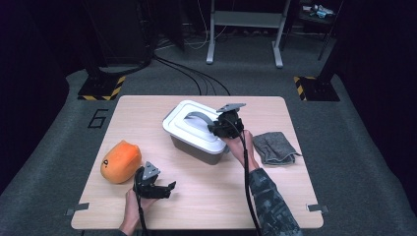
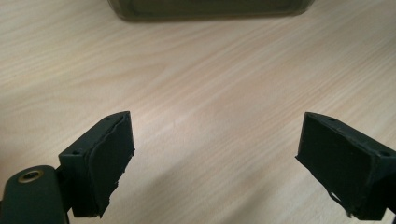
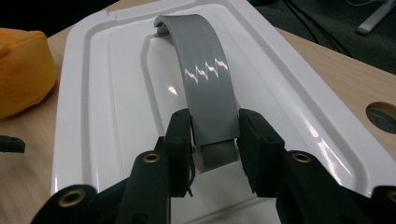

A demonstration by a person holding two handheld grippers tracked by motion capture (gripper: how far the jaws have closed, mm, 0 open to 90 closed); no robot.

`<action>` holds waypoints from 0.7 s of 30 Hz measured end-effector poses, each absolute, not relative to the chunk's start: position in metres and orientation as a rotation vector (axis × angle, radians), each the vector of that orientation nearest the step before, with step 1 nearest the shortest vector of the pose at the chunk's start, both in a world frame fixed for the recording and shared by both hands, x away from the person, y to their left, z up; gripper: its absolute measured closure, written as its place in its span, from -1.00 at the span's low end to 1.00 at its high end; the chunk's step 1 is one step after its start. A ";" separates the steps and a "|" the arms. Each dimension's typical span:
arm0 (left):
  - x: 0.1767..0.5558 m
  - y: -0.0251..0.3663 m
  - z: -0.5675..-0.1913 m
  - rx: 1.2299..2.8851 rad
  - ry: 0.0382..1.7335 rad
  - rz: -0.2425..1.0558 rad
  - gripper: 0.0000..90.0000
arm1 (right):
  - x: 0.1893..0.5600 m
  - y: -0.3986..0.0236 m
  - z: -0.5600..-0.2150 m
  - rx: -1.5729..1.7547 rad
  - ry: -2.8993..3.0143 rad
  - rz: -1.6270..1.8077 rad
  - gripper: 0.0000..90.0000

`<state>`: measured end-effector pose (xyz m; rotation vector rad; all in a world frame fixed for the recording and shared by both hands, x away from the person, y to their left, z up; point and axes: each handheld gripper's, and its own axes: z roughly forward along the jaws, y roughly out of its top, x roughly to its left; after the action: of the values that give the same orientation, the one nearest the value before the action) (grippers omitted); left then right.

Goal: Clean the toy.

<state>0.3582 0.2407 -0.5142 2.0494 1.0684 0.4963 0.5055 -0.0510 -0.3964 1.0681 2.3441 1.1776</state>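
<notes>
A grey tub with a white lid [image 1: 183, 129] stands in the middle of the table. Its grey arched handle [image 1: 199, 117] runs along the lid's top. My right gripper [image 1: 214, 129] comes in from the tub's right side. In the right gripper view the two black pads sit against both sides of the handle [image 3: 208, 84] at its near end, so my right gripper [image 3: 215, 125] is shut on it above the lid [image 3: 107, 93]. My left gripper [image 1: 166, 189] lies low over the table near the front edge. It [image 2: 215, 140] stands open over bare wood, with the tub's wall [image 2: 205, 9] ahead.
An orange soft lump [image 1: 120, 161] lies at the table's left, just beside my left gripper, and also shows in the right gripper view [image 3: 21, 70]. A crumpled grey cloth [image 1: 275, 146] lies right of the tub. The wooden table [image 1: 206, 196] ends close behind my left hand.
</notes>
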 end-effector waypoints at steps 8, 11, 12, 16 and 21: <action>0.353 0.245 -0.527 2.074 1.079 0.496 -0.77 | 0.490 -0.033 -0.396 1.144 2.296 1.142 0.46; 0.352 0.245 -0.529 2.082 1.077 0.495 -0.77 | 0.485 -0.028 -0.396 1.179 2.277 1.148 0.46; 0.352 0.246 -0.529 2.077 1.076 0.503 -0.77 | 0.483 -0.026 -0.396 1.195 2.267 1.157 0.46; 0.353 0.245 -0.530 2.085 1.081 0.500 -0.77 | 0.478 -0.022 -0.396 1.181 2.281 1.164 0.44; 0.354 0.245 -0.530 2.114 1.077 0.482 -0.77 | 0.482 -0.021 -0.391 1.058 2.331 1.180 0.25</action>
<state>0.3536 0.2452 -0.5297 2.1137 1.0775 0.4820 0.4824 -0.0213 -0.3907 1.0582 2.3306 1.1801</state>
